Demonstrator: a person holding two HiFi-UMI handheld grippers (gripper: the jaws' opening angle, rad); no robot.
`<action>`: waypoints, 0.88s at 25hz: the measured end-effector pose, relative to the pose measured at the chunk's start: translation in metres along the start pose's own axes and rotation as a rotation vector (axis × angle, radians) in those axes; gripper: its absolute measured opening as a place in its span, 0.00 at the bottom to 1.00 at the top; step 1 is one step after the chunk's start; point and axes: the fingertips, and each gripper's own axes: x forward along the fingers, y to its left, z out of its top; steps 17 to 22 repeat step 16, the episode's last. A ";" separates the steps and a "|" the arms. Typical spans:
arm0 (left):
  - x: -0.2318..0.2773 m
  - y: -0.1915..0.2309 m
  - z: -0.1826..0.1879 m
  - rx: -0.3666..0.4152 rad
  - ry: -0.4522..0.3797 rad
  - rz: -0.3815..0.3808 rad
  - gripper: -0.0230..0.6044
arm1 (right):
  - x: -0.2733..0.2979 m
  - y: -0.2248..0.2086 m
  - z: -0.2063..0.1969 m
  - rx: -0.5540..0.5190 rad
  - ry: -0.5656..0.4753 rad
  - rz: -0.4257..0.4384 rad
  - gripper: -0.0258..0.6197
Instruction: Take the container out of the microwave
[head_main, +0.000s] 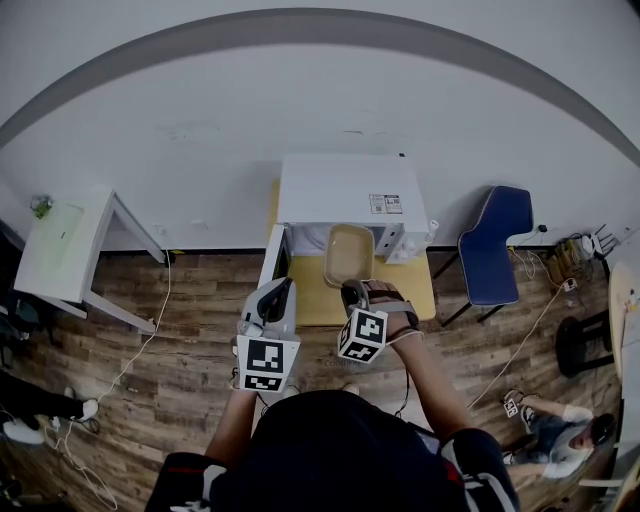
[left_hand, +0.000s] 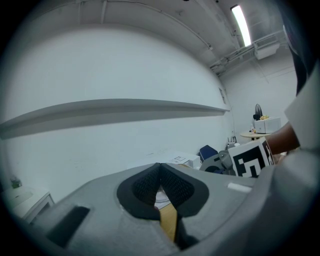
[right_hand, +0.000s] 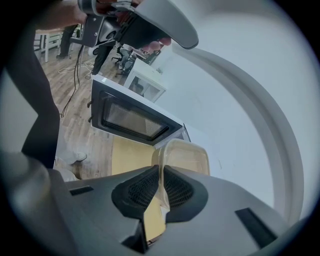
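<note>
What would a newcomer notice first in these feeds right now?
The translucent beige container, pinched by its rim in the right tool, is held just in front of the white microwave, over the yellow table. The microwave's door is swung open on the left. The left tool hangs near the door with its jaws together and nothing in them.

White microwave (head_main: 340, 190) centre frame, see-through tan container (head_main: 348, 254), yellow table (head_main: 315, 295), blue chair (head_main: 497, 240) right, brown wood-grain floor (head_main: 180, 335).
</note>
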 end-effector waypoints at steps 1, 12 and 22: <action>0.000 0.000 0.000 0.000 0.000 0.002 0.06 | 0.000 0.000 -0.001 0.000 0.002 -0.002 0.09; -0.004 0.004 -0.003 -0.039 0.002 -0.002 0.06 | -0.006 -0.001 -0.010 -0.007 0.018 -0.013 0.09; -0.007 0.003 0.000 -0.049 -0.009 0.000 0.06 | -0.008 -0.004 -0.013 -0.011 0.025 -0.018 0.09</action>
